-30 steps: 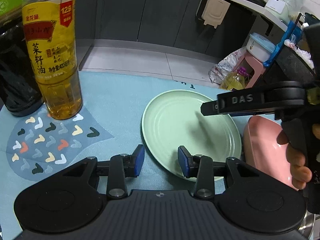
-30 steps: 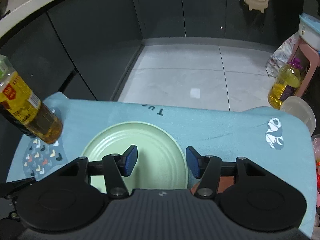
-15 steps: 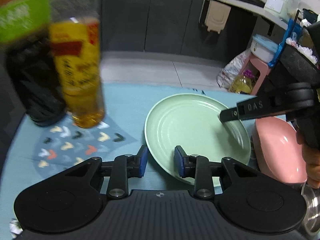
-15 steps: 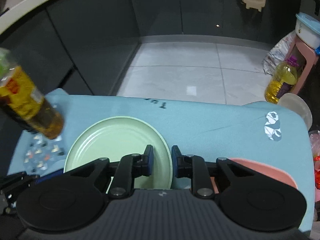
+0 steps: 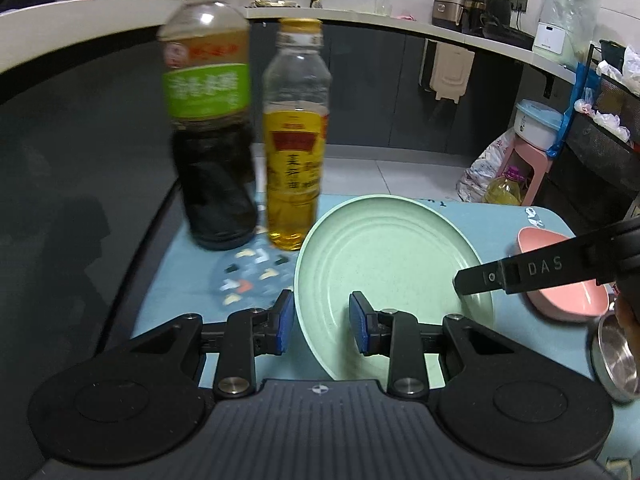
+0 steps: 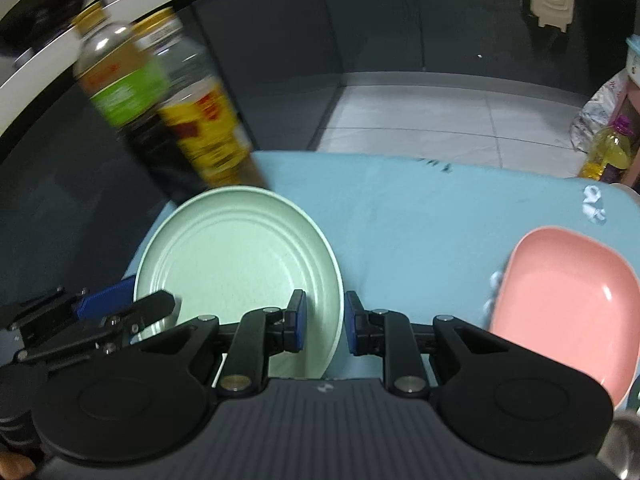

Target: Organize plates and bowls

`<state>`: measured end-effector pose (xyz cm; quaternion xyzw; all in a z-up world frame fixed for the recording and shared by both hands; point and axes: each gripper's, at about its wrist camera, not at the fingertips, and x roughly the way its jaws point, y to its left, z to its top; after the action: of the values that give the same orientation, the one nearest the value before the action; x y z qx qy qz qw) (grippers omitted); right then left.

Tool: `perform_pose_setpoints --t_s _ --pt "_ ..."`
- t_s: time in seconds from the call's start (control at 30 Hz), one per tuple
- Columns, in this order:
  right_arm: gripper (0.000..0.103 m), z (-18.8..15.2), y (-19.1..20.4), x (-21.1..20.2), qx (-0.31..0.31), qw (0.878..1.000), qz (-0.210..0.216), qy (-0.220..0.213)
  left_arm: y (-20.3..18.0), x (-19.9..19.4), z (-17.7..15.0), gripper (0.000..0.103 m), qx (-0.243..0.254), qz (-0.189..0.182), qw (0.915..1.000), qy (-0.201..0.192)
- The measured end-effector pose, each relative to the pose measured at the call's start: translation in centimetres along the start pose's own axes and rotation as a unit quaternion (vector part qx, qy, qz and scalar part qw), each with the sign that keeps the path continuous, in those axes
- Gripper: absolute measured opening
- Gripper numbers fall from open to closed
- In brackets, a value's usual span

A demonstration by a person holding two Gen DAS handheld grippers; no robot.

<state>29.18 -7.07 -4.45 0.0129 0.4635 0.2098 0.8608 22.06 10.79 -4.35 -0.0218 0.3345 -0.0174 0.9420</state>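
Note:
A round pale green plate (image 5: 384, 264) is lifted and tilted above the blue table mat (image 5: 184, 276). My left gripper (image 5: 322, 322) is shut on its left rim, one pad on each face. My right gripper (image 6: 325, 322) is shut on its right rim; the plate (image 6: 236, 252) fills the left of the right wrist view. The right gripper's finger (image 5: 520, 276) also shows over the plate's right side in the left wrist view. A pink squarish bowl (image 6: 560, 304) sits on the mat to the right, also in the left wrist view (image 5: 564, 300).
A dark soy sauce bottle (image 5: 212, 152) and a yellow oil bottle (image 5: 296, 160) stand at the mat's far left, close behind the plate. A steel bowl (image 5: 616, 356) lies at the right edge. Beyond the table are a tiled floor and dark cabinets.
Both grippers have closed on the plate's rim and raised and tilted it off the mat. The views have swung up, so the bottles now show in full.

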Motion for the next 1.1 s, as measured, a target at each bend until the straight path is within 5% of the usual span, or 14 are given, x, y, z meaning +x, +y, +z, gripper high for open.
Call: perform_pose_setpoints --t_s 0.43,1.1 --pt "0.023 -3.5 4.8 0.0 -0.001 1.0 0.005 0.029 3.4 -3.5 -3.9 0.028 -0.031 0.002 0.9994 0.015" --pt "0.023 -5.8 7.5 1.8 -0.003 0.998 -0.008 0.06 5.8 -2.3 -6.7 0.028 -0.057 0.017 0.9972 0.046"
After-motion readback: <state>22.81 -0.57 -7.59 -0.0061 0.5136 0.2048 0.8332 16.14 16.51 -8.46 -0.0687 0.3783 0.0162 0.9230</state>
